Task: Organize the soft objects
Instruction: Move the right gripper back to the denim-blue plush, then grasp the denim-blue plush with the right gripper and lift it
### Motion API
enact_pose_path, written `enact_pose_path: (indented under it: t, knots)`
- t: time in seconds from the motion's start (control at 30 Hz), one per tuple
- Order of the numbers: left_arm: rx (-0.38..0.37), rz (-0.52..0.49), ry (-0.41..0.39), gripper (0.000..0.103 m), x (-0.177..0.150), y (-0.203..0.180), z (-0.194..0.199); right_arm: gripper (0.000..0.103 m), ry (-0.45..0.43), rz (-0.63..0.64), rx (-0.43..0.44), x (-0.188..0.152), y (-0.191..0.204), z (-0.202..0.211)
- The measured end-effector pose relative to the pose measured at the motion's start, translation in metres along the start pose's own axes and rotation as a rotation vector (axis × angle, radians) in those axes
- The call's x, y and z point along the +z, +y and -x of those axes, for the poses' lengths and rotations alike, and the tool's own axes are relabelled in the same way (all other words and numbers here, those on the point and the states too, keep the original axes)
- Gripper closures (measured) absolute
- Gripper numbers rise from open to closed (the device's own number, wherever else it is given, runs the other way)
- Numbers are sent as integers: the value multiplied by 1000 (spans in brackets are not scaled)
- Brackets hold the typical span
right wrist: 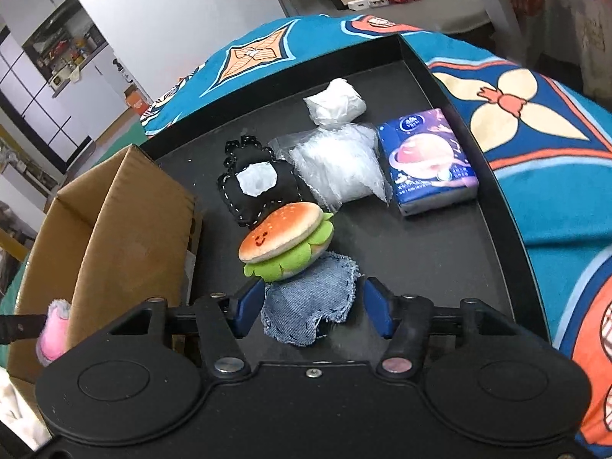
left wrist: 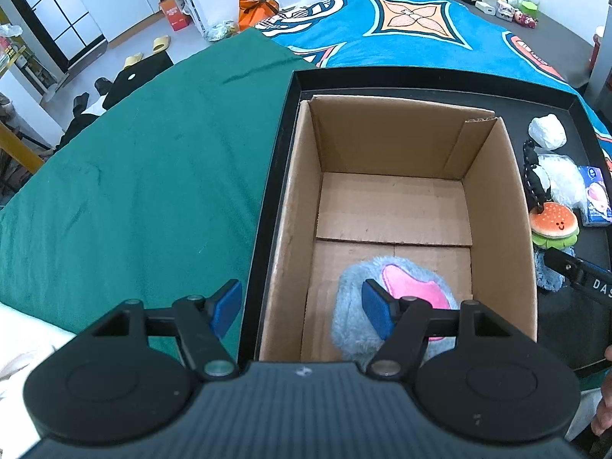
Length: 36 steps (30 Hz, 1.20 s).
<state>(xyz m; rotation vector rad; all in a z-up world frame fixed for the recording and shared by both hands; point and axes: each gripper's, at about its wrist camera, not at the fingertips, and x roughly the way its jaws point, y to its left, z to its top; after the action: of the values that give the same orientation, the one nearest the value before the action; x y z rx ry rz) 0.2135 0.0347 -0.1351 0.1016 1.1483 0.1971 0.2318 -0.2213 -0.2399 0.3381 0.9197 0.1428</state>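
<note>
The denim patch (right wrist: 311,306) lies nearest the right gripper (right wrist: 313,311), flat on the black tray (right wrist: 440,264) just beside the cardboard box (right wrist: 130,237). The gripper's 2 blue pads (right wrist: 376,306) stand spread, 1 on each side of the patch, pinching nothing. The burger plush (right wrist: 287,244) rests on the patch's far edge, on the side away from the gripper.

The step in hand looks like picking up the denim. To do it well, I would lower the pads until they brush the tray, close on the frayed near edge, and draw the cloth toward the gripper first, so the burger slides off rather than riding along. The patch's long axis appears to run from that near edge toward the burger, roughly along the fingers, so a pinch across its width should gather it.

The left gripper (left wrist: 302,306) hangs spread over the box's near wall, 1 pad outside it and 1 above the blue furry toy (left wrist: 367,279), which already lies in the box's near end, pink patch up.

Beyond the burger lie a black pouch (right wrist: 260,191), 2 white bags (right wrist: 340,168) and a tissue pack (right wrist: 428,160).
</note>
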Motion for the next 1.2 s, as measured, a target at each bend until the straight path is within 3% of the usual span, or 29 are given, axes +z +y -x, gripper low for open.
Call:
enact_pose_path:
  t: [0.2,0.33,0.57,0.67,0.7,1.2]
  knots:
    - [5,-4,0,35,0,-1,0,71,10,22,-25,0,0,2]
    - [6,0,3,35,0,-1,1,73,27,14,-38,-1,-2,7]
    - [-8,23,9,35,1,4,0,87,16,1,-40,2,-5,22]
    - [-11,28,11,35,1,6,1,89,14,15,-44,2,-2,26]
    - [-11,28,13,35,1,6,1,95,11,16,-41,2,-2,28]
    - [-33,59,-5,35,-2,16,7,96,-54,-3,-16,8,-2,61]
